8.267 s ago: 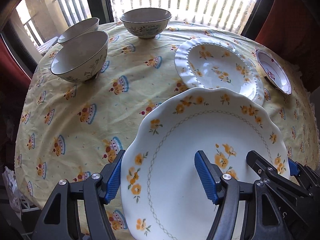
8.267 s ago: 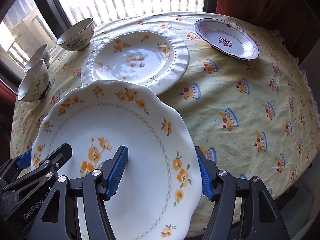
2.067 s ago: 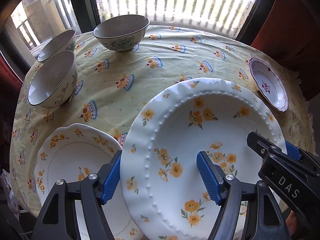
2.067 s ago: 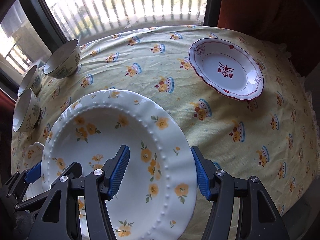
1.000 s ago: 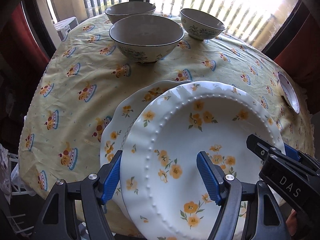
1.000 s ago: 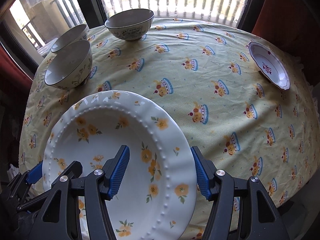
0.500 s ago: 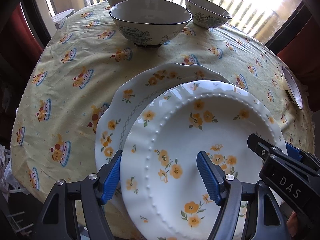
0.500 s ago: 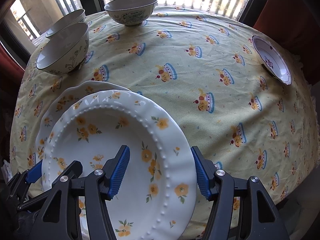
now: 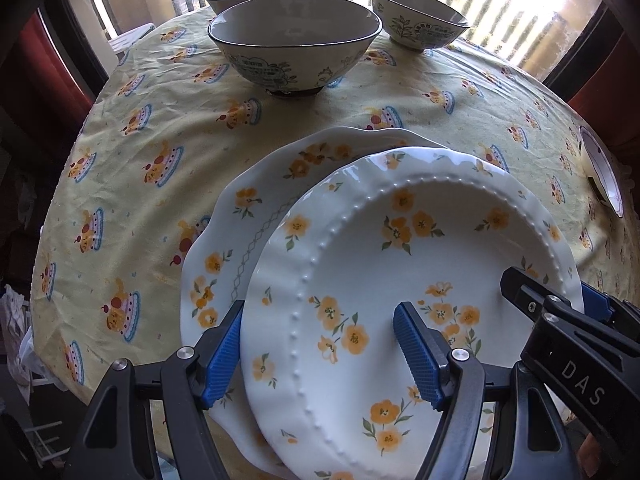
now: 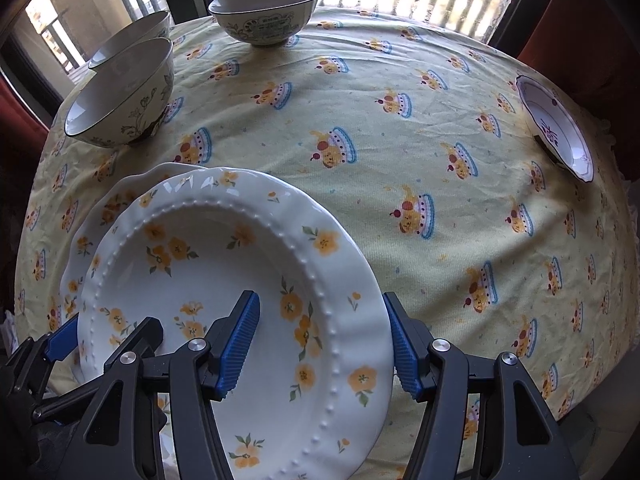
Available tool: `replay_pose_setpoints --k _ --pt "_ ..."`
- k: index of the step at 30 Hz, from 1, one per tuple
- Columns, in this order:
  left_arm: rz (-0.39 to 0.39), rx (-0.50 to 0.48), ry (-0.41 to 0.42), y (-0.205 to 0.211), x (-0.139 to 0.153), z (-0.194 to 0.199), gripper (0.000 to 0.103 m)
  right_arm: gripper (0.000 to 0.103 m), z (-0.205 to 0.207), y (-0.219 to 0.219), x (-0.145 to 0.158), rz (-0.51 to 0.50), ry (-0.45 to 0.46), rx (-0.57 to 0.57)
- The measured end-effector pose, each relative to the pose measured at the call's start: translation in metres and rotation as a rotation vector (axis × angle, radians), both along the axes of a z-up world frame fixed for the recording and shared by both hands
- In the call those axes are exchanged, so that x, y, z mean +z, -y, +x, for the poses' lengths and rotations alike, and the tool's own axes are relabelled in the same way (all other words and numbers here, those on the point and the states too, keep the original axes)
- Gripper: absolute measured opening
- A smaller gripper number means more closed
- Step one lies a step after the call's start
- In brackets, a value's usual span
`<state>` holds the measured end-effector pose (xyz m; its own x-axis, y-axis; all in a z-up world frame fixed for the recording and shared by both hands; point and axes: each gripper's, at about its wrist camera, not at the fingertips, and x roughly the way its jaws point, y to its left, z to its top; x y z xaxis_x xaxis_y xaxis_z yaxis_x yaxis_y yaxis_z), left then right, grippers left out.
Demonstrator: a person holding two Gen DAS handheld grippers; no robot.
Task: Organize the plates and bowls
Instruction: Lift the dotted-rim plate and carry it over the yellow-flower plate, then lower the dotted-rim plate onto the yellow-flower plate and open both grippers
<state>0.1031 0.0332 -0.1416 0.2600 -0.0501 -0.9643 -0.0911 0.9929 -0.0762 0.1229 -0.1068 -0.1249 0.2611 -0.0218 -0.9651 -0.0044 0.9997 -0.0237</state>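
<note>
Holding beaded plate over scalloped plate, offset toward near counter edge. Left tongs and right tongs each straddling opposite rims, presumably for level stacking. Three bowls grouped at far side.

Open tablecloth mid & right gives passing room; three bowls crowd far-left edge, small red-trim plate sits far right.
</note>
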Motion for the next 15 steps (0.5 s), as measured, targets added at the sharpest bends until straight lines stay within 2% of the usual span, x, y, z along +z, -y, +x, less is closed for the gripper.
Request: replay_pose_setpoints --k 5,10,13,15 --pt "0.024 0.004 0.0 0.002 0.0 0.002 0.078 0.065 0.0 0.004 -0.001 0.026 -0.002 -0.006" --pt "0.048 -0.005 -0.015 0.002 0.001 0.006 0.078 0.065 -0.004 0.003 0.009 0.004 0.041 0.009" --pt "0.069 -0.017 -0.03 -0.001 0.004 0.007 0.077 0.065 -0.01 0.009 0.01 0.012 0.022 -0.02" --pt "0.054 -0.029 -0.03 -0.005 0.005 0.006 0.077 0.065 -0.017 0.013 0.009 0.023 0.014 -0.04"
